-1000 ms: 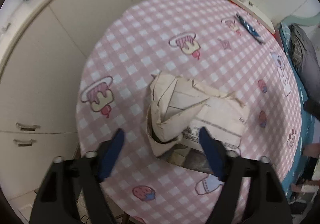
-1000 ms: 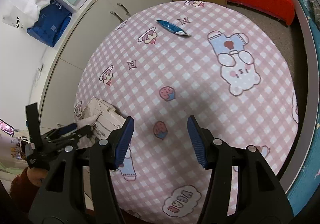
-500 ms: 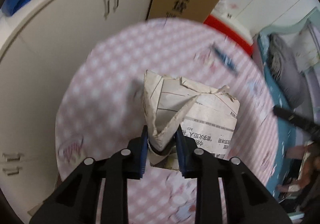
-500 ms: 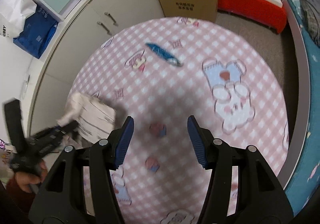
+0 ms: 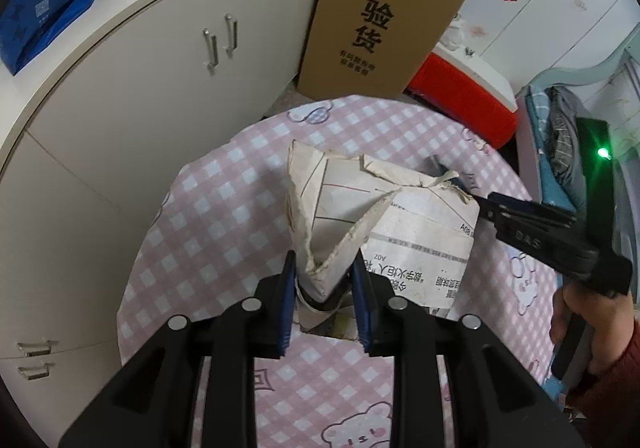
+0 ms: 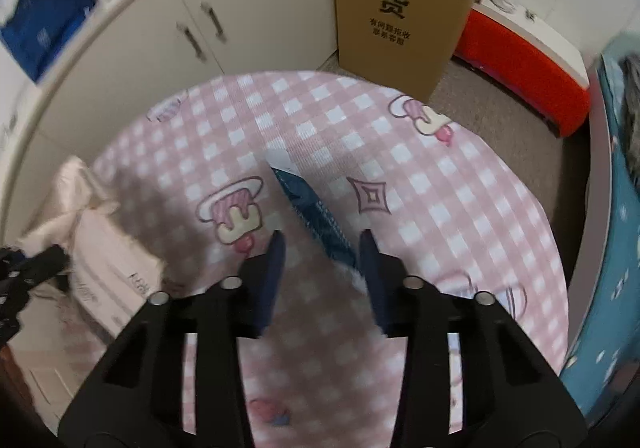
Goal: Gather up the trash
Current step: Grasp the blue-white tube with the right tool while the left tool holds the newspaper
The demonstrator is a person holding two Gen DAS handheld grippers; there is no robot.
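Note:
My left gripper [image 5: 325, 288] is shut on a crumpled beige paper carton [image 5: 384, 215] and holds it above the pink checked round table [image 5: 208, 215]. The carton also shows at the left of the right wrist view [image 6: 100, 240]. A blue snack wrapper [image 6: 316, 215] lies flat on the table [image 6: 440, 207]. My right gripper [image 6: 322, 260] is open, its jaws on either side of the wrapper's near end, not closed on it. The right gripper also shows at the right of the left wrist view [image 5: 520, 219].
A tall brown cardboard box [image 5: 376, 23] stands on the floor behind the table, also in the right wrist view [image 6: 400, 7]. White cabinets [image 5: 140, 95] curve to the left. A red and white box [image 6: 520, 51] lies behind on the right. A bed [image 6: 612, 207] is at the right.
My left gripper closed on the carton and lifted it off the table. My right gripper moved forward across the table to the blue wrapper, which now lies between its open jaws.

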